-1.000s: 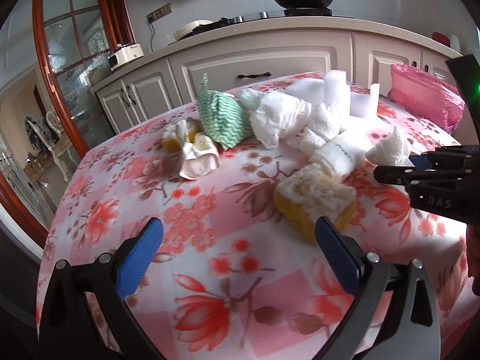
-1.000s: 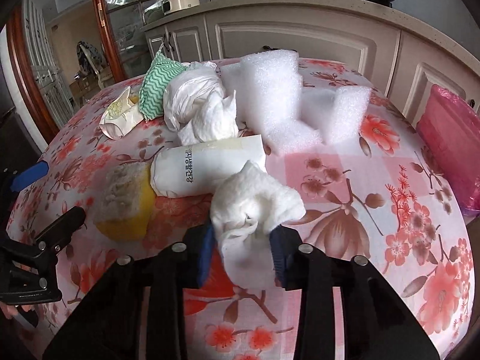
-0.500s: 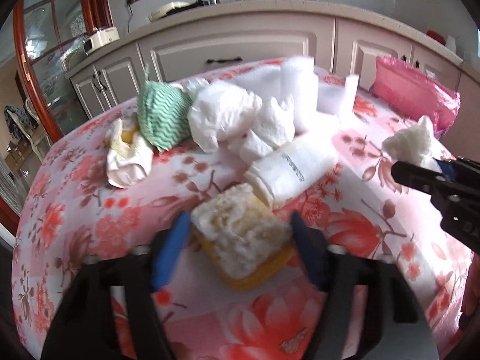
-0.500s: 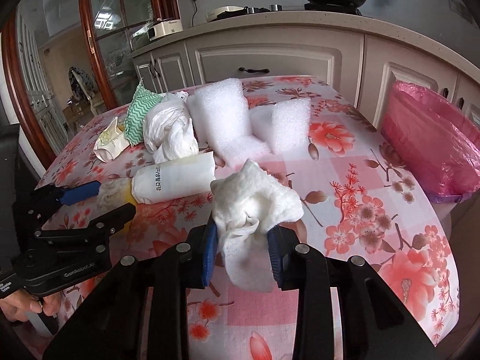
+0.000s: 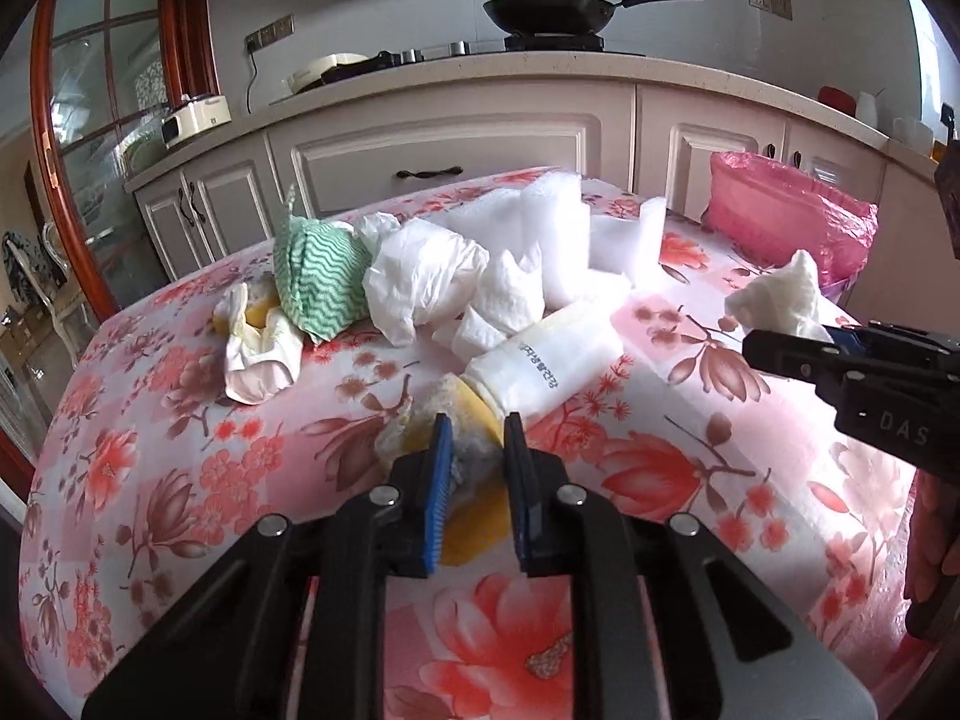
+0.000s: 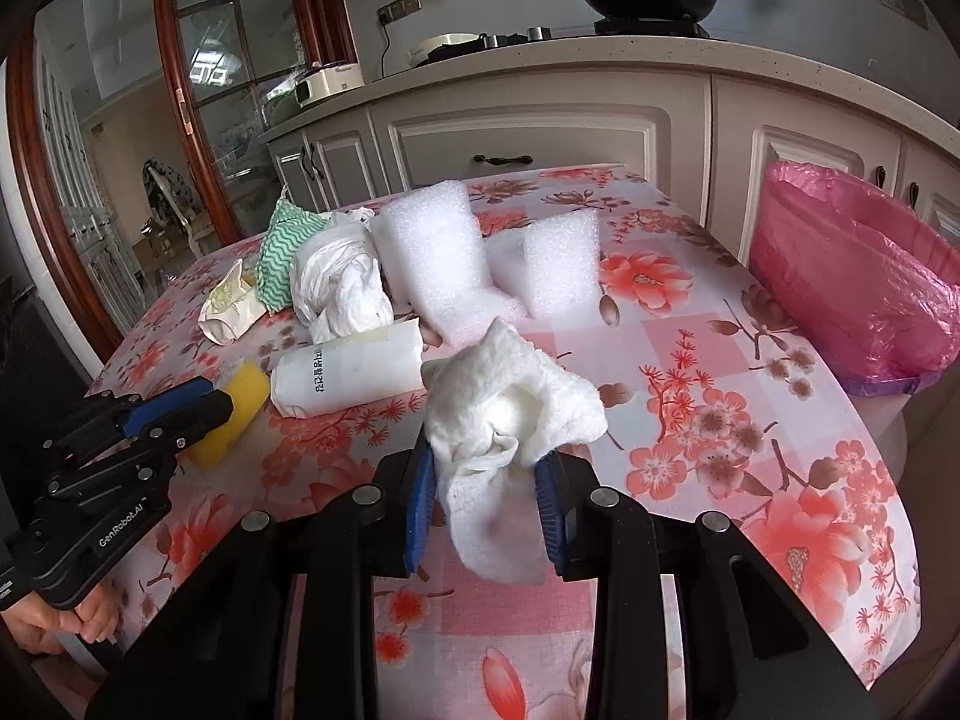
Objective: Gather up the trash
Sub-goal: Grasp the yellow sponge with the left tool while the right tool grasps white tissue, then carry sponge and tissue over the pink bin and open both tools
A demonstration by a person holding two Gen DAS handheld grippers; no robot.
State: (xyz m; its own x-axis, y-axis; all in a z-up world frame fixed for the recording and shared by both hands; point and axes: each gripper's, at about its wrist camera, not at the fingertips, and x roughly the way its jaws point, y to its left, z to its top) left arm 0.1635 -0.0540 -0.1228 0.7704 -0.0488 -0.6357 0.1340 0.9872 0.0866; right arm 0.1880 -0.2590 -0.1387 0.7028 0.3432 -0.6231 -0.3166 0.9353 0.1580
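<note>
My left gripper (image 5: 477,468) is shut on a yellow sponge (image 5: 474,522) on the floral table; it also shows in the right wrist view (image 6: 240,408). My right gripper (image 6: 483,480) is shut on a crumpled white cloth (image 6: 510,414) and holds it above the table; in the left wrist view the cloth (image 5: 777,300) is at the right. A pink-lined trash bin (image 6: 858,282) stands past the table's right edge. More trash lies mid-table: a white roll (image 5: 552,360), white plastic bag (image 5: 420,282), foam pieces (image 6: 432,252), green wavy cloth (image 5: 312,276).
A crumpled wrapper (image 5: 258,348) lies left of the green cloth. Kitchen cabinets (image 5: 444,150) run behind the table, with a pan (image 5: 552,12) on the stove. A wood-framed glass door (image 6: 120,120) is at the left.
My left gripper moved onto the yellow sponge and closed on it. My right gripper lifted the white cloth and drew back toward the right, nearer the pink bin.
</note>
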